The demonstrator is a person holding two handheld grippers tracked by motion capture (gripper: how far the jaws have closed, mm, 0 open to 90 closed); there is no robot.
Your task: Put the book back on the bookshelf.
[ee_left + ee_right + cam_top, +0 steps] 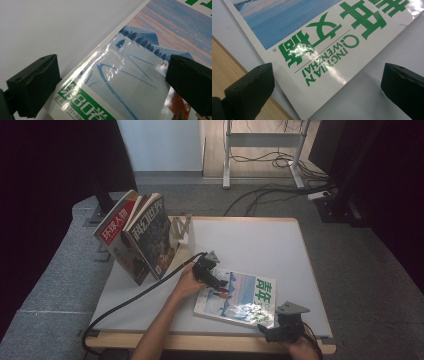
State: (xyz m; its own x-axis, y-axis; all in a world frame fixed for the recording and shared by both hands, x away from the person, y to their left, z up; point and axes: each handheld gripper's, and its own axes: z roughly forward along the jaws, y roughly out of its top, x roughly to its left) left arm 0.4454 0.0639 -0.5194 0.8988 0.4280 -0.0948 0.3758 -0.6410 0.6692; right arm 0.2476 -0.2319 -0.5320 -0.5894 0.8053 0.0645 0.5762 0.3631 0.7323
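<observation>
While lying flat and cover-up on the white mat (250, 240), offers no raised edge to pinch: hence two claws brought to the magazine (240, 297) at once, one at each end. Probably meant to go into the stand (182, 227) farther off beyond the left claw, alongside the red-titled magazine (116, 227) and the dark-covered magazine (150, 237) already leaning there on edge.

Left claw (220, 285): spread wide, gripping nothing. Held low and slanted over the end of the cover away from the title. In the left gripper view, left claw (112, 82) straddling the magazine (140, 75); one jaw out over bare mat just off the long edge, the other over the snowy picture. Glossy cover directly between and below the jaws. Contact with the paper not certain from here.

Right claw (265, 330): likewise wide apart, holding nothing. Placed at the near title corner, close to the wooden table edge (200, 342). In the right gripper view, right claw (324, 87) with the corner of the magazine (324, 50) pointing in between the jaws; green title lettering just ahead, mat to one side, a strip of wood (224, 65) past the other jaw.

Likely reason for the corner approach: easiest place to slide a jaw under and lift. Likely reason for the left claw's spot: steadying the far end against sliding meanwhile.
</observation>
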